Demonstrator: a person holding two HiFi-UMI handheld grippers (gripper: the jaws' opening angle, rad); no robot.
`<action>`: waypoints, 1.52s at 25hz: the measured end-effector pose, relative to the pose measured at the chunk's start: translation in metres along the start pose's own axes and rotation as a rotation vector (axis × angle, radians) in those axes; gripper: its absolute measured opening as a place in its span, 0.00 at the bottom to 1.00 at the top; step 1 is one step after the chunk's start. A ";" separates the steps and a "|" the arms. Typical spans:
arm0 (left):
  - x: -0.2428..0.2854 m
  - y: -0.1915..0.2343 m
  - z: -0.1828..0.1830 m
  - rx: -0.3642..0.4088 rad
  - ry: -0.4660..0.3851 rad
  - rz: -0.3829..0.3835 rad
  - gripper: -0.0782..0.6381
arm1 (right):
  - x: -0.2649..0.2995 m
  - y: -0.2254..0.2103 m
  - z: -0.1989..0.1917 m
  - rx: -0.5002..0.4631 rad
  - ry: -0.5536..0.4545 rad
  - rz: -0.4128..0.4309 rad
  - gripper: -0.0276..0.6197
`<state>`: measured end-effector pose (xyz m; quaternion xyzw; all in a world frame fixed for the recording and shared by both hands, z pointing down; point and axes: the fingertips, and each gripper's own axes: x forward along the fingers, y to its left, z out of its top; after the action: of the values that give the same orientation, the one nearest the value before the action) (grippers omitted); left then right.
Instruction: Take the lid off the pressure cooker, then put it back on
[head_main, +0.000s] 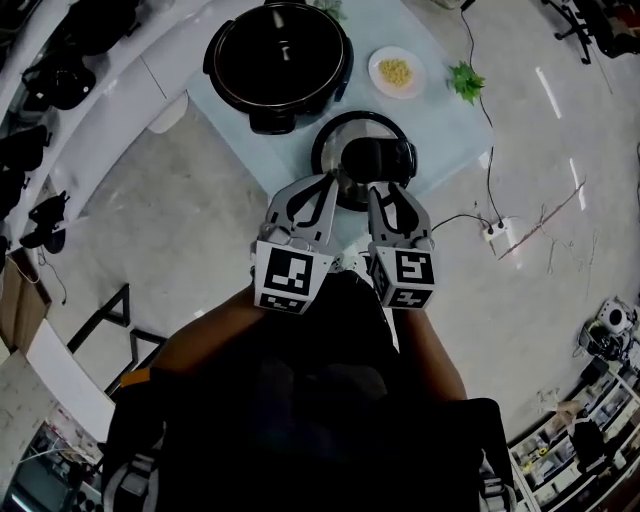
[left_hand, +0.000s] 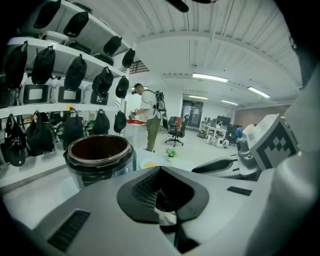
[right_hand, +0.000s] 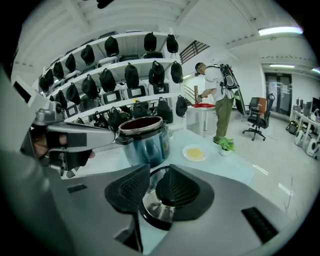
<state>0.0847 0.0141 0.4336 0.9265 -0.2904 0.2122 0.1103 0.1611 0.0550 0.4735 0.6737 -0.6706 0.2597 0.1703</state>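
Steel lid (head_main: 350, 135) lies off the pot (head_main: 280, 58), on the desk (head_main: 435, 110) at the pot's five o'clock. Refitting comes next. The right hand-held gripper (right_hand: 159, 176) is released and the left hand-held gripper (left_hand: 161, 180) clenched empty, so both must grasp the lid.

black pressure cooker (head_main: 278, 62), silver lid (head_main: 365, 128), pale blue bench (head_main: 440, 120)
its inside perhaps dark brown; lid handle (head_main: 382, 157) black; plate (head_main: 378, 62) white, its contents yellow; plant (head_main: 466, 80) green; marker cubes (head_main: 292, 278) black-and-white squares.
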 end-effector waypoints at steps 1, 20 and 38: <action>0.006 0.005 -0.001 0.006 0.005 -0.011 0.12 | 0.006 -0.002 -0.001 0.001 0.006 -0.013 0.26; 0.084 0.034 -0.105 0.032 0.210 -0.095 0.12 | 0.105 -0.033 -0.060 0.066 0.036 -0.122 0.51; 0.095 0.037 -0.128 -0.013 0.226 -0.048 0.12 | 0.142 -0.032 -0.077 0.018 0.052 -0.138 0.52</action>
<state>0.0911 -0.0205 0.5932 0.9026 -0.2555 0.3105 0.1535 0.1788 -0.0149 0.6214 0.7130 -0.6154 0.2709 0.1989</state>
